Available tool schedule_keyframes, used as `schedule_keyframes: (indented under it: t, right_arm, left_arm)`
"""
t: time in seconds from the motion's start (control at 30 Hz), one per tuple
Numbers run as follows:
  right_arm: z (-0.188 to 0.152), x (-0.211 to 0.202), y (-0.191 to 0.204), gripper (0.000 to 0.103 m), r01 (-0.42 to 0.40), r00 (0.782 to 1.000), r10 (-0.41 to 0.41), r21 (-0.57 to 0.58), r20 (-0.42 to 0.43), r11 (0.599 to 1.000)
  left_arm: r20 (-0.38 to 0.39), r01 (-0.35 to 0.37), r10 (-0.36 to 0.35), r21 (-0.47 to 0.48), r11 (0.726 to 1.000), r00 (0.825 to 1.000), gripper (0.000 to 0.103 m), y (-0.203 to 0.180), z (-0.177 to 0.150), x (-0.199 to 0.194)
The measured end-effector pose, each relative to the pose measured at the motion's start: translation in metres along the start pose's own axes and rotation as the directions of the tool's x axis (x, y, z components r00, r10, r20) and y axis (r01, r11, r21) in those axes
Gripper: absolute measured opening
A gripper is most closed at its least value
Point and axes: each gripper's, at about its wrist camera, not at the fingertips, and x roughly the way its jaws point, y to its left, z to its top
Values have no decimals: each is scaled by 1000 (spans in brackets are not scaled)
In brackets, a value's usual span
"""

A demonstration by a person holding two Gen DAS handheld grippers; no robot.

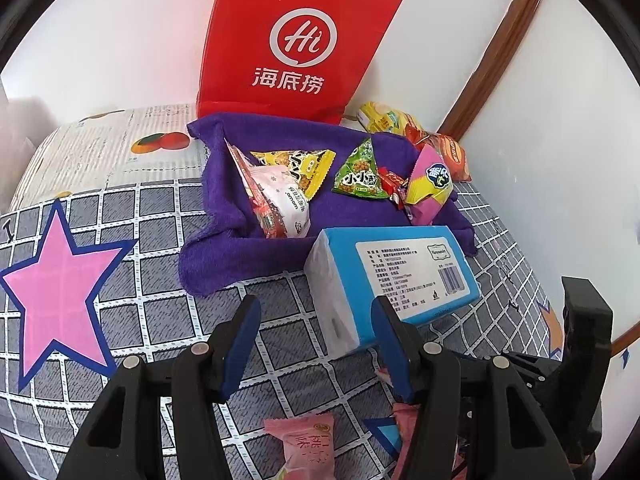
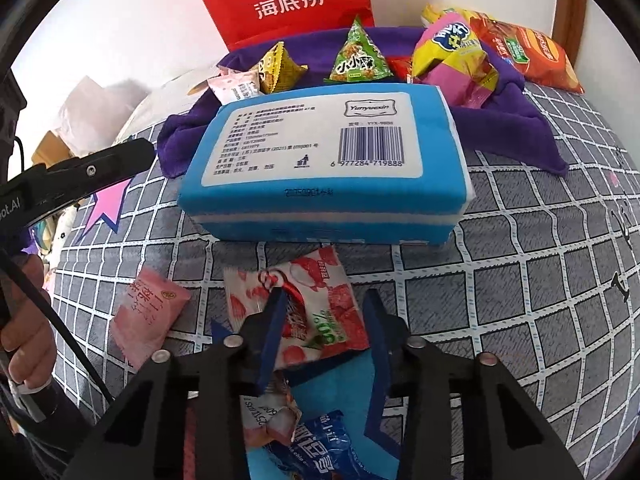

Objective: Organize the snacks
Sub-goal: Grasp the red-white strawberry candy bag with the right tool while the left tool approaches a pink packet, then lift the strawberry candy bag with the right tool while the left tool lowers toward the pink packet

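Observation:
My right gripper (image 2: 326, 304) points down at the checked bedsheet and is shut on a red-and-white strawberry snack packet (image 2: 320, 304), which sits between its blue pads. Below it lie a blue snack packet (image 2: 320, 452) and a crumpled wrapper. A pink packet (image 2: 148, 312) lies to the left; the left wrist view shows it (image 1: 306, 444) under my left gripper (image 1: 316, 312), which stands open over the sheet with nothing gripped. More snacks rest on the purple towel (image 1: 224, 248): a green triangular pack (image 1: 358, 174), a yellow pack (image 1: 304, 168) and a pink-and-yellow bag (image 1: 430, 184).
A blue tissue pack (image 2: 320, 152) lies just beyond both grippers, in front of the towel. A red paper bag (image 1: 296, 40) stands against the white wall behind. An orange chips bag (image 2: 524, 52) lies at the far right. A hand (image 2: 28, 320) holds the left gripper.

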Motion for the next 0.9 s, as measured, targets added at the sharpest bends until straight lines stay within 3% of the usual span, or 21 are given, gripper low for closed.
schedule_keyframes:
  t: [0.5, 0.9]
  right_arm:
    - [-1, 9, 7, 35, -6, 1000, 6, -12, -14, 1000]
    - [-4, -1, 13, 28, 27, 1000, -26, -57, 17, 998]
  left_arm:
    - [2, -3, 3, 4, 1000, 1000, 55, 1, -1, -3]
    - [3, -10, 10, -2, 1000, 1000, 55, 2, -4, -6]
